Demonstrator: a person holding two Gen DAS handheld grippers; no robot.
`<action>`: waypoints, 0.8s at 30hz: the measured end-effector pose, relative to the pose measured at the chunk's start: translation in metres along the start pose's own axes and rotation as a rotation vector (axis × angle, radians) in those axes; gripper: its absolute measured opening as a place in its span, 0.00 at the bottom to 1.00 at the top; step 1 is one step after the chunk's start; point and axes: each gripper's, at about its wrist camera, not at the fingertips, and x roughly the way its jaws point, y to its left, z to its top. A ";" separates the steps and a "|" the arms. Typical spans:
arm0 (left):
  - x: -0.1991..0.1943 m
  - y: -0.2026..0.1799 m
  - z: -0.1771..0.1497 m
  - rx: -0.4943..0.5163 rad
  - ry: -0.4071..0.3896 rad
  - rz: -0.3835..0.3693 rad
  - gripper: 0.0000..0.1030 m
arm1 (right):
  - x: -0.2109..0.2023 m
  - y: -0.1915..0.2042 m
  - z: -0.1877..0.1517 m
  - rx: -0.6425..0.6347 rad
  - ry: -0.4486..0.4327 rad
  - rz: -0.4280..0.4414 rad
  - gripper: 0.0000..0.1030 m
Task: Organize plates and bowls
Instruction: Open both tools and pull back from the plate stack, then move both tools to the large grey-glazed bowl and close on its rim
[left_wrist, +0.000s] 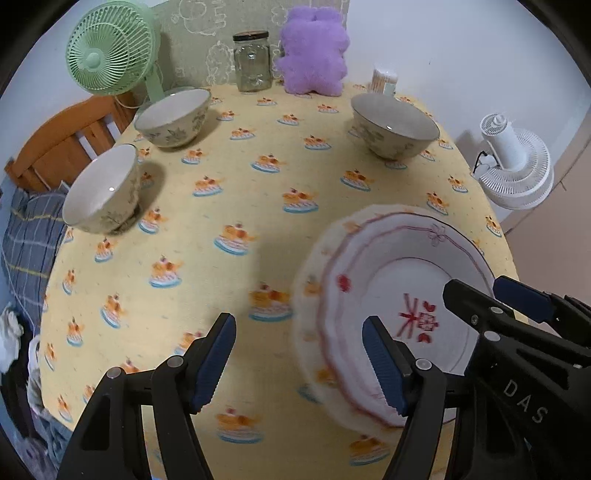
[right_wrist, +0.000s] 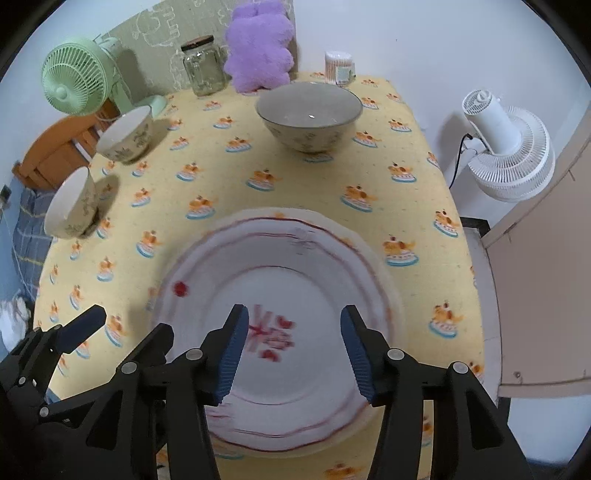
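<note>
A white plate with red trim (left_wrist: 399, 291) (right_wrist: 295, 266) lies near the front of the yellow tablecloth, blurred as if moving. My right gripper (right_wrist: 293, 354) is open, hovering over the plate's near half; it also shows in the left wrist view (left_wrist: 476, 295). My left gripper (left_wrist: 299, 362) is open and empty, just left of the plate; one finger overlaps the plate's rim in the image. It also shows in the right wrist view (right_wrist: 122, 332). Three floral bowls stand upright: one at far right (left_wrist: 395, 127) (right_wrist: 308, 114), two at left (left_wrist: 173, 116) (left_wrist: 101, 188) (right_wrist: 125, 134) (right_wrist: 72, 205).
Along the back edge stand a green fan (left_wrist: 110, 55), a glass jar (left_wrist: 252, 61), a purple plush toy (left_wrist: 314, 55) and a cotton swab cup (left_wrist: 384, 79). A white fan (left_wrist: 517, 162) stands off the right edge. A wooden bed frame (left_wrist: 62, 140) is at left.
</note>
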 end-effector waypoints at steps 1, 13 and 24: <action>-0.003 0.009 0.001 0.007 -0.005 -0.004 0.71 | -0.002 0.011 0.000 0.013 -0.005 0.000 0.55; -0.026 0.128 0.011 0.008 -0.061 -0.033 0.70 | -0.015 0.137 0.009 0.041 -0.083 -0.006 0.58; -0.028 0.198 0.034 0.005 -0.117 -0.020 0.70 | -0.010 0.211 0.031 0.086 -0.134 -0.006 0.58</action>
